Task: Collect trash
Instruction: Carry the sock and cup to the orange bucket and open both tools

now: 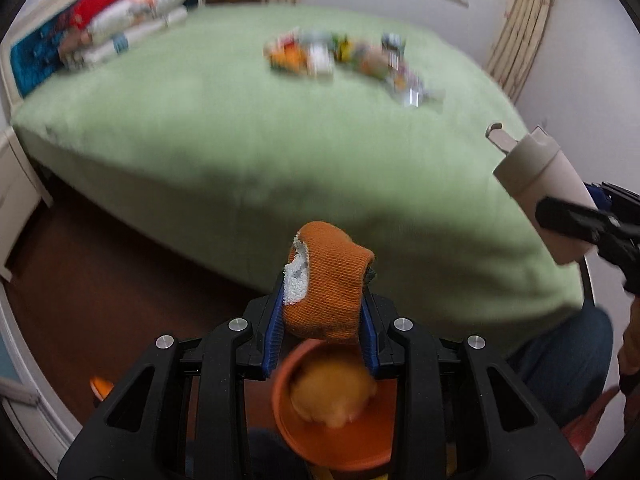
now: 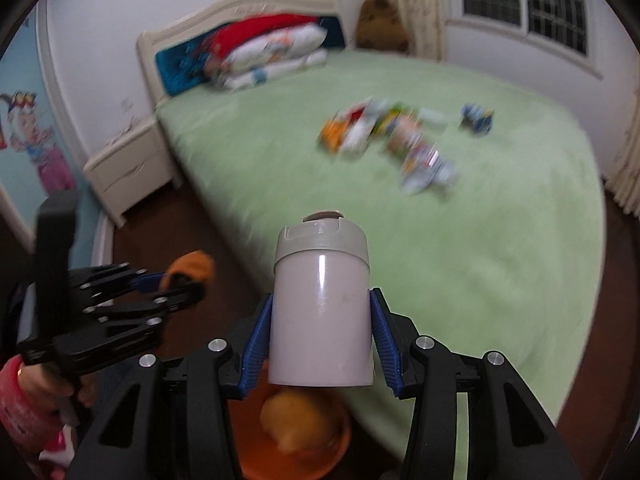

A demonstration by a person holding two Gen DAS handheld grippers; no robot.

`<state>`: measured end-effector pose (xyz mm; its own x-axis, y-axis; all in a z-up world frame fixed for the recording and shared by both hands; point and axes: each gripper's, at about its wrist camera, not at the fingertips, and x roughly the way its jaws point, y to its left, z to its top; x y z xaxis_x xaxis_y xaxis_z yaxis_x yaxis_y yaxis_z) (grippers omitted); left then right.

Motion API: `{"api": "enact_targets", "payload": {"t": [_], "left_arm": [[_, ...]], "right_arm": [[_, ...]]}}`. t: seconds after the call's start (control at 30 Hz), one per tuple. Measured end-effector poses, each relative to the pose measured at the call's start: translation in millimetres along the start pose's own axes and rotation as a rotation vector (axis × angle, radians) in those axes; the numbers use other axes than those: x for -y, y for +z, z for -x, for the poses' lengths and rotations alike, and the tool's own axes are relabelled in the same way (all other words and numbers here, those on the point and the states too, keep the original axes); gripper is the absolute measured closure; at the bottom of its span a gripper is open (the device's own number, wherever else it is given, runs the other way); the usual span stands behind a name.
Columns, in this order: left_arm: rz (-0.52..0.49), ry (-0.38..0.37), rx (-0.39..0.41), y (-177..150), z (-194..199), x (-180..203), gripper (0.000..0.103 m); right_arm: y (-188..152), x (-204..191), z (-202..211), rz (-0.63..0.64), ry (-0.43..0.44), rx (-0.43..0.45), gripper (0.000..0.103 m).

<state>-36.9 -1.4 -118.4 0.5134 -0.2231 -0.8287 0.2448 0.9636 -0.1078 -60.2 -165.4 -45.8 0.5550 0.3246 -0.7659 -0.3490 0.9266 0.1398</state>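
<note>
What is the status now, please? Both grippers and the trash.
Left gripper shut on orange sock. Right gripper shut on white bottle. Both above orange bin. Wrappers on bed.

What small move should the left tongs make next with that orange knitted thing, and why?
Probably open the left tongs and let the orange knitted sleeve drop. It hangs clamped right above the round orange plastic bin, which already holds something yellowish, so releasing looks likely to land it inside.
</note>
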Motion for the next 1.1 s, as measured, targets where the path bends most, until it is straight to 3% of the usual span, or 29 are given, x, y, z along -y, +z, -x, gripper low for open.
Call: {"api": "enact_targets", "payload": {"t": [0.1,0.2,0.3,0.37,0.53,0.67,0.7,0.73,0.8,0.83,1.1], "left_arm": [[0.055,-0.023,-0.115,-30,-35,-5,0.072],[0.075,0.001,-0.204,-55,-67,-5,0.072],[0.103,0.056,-0.336,-85,-111,-6,0.072],[0.144,0.044,-0.401,-99,-129,-10,0.072],[0.149,0.070,-0.532,-123,-165,-11,0.072],[0.144,0.060,-0.571,-131,-170,-9,0.071],[0.150,0.051,-0.579,-131,-170,-9,0.069],[0.157,0.054,-0.581,-132,-167,-10,0.060],[0.167,0.063,-0.576,-132,-166,-12,0.045],[0.167,0.082,-0.565,-129,-165,-12,0.036],[0.199,0.114,-0.555,-128,-166,-19,0.034]], "right_arm": [[-34,-10,-34,-0.017,0.036,-0.122,0.056],[-64,-14,-72,-0.029,0.044,-0.241,0.056],[-93,-17,-113,-0.016,0.015,-0.352,0.056],[-106,-14,-134,-0.029,0.003,-0.417,0.056],[-123,-11,-164,-0.037,-0.029,-0.507,0.056],[-130,-15,-175,-0.036,-0.027,-0.555,0.056],[-130,-15,-177,-0.036,-0.028,-0.559,0.055],[-128,-16,-177,-0.031,-0.040,-0.554,0.055],[-120,-15,-177,-0.017,-0.070,-0.525,0.030],[-120,-14,-173,-0.014,-0.080,-0.511,0.027],[-108,-16,-161,-0.034,-0.092,-0.478,0.026]]}}
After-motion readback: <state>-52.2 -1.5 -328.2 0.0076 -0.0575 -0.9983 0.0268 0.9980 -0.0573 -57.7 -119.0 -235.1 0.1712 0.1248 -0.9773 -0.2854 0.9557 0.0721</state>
